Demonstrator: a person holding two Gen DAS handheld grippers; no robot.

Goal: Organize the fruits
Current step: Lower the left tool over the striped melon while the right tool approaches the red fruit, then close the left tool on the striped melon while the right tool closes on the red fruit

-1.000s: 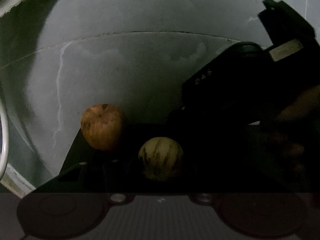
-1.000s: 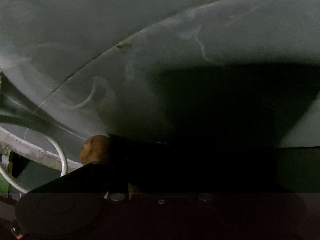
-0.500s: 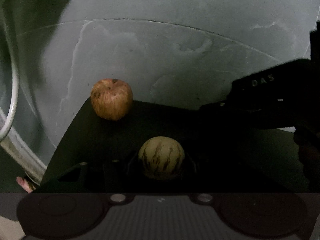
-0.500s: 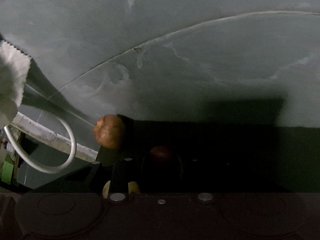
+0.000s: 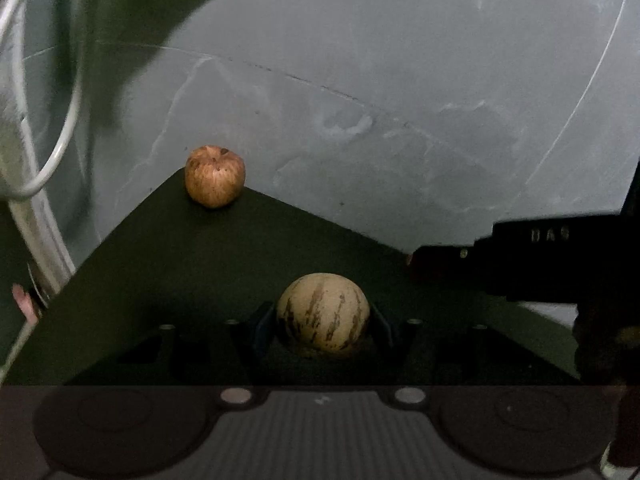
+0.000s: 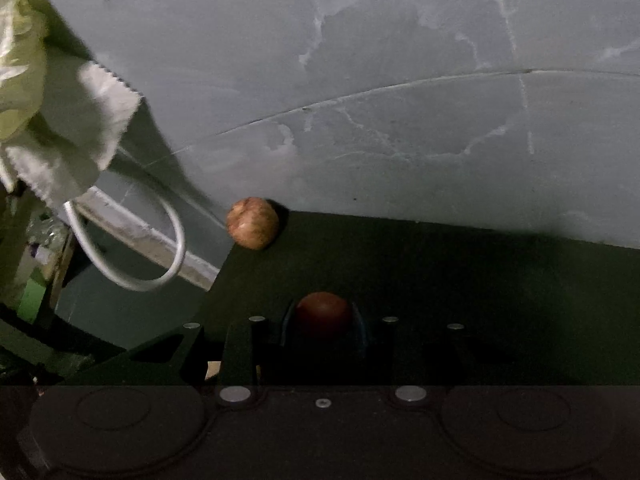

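**Both claws loaded, lifting clear of the mat**

The grey tabletop (image 5: 400, 80) fills most of both views, with a dark mat (image 5: 200, 280) lying on it. Compared with a second ago, far more of the tabletop and mat shows in each view, and the russet apple (image 5: 215, 176) at the mat's far corner looks smaller and farther off. I judge that both claws have drawn back and upward from the surface, each carrying a fruit, so the picking step looks done and a carry to wherever the fruits are sorted comes next; no bin or bowl is in view.

At the left edge a pale cloth (image 6: 72, 128) hangs over a white cable loop (image 6: 132, 248), off the tabletop.

The left claw (image 5: 322, 320) is clamped on a pale striped fruit (image 5: 322, 316), its fingers close against both sides. The right claw (image 6: 323, 320) is pressed around a dark red fruit (image 6: 323, 314), dim in shadow but seated between the fingers. The russet apple rests alone on the mat, well apart from both claws.
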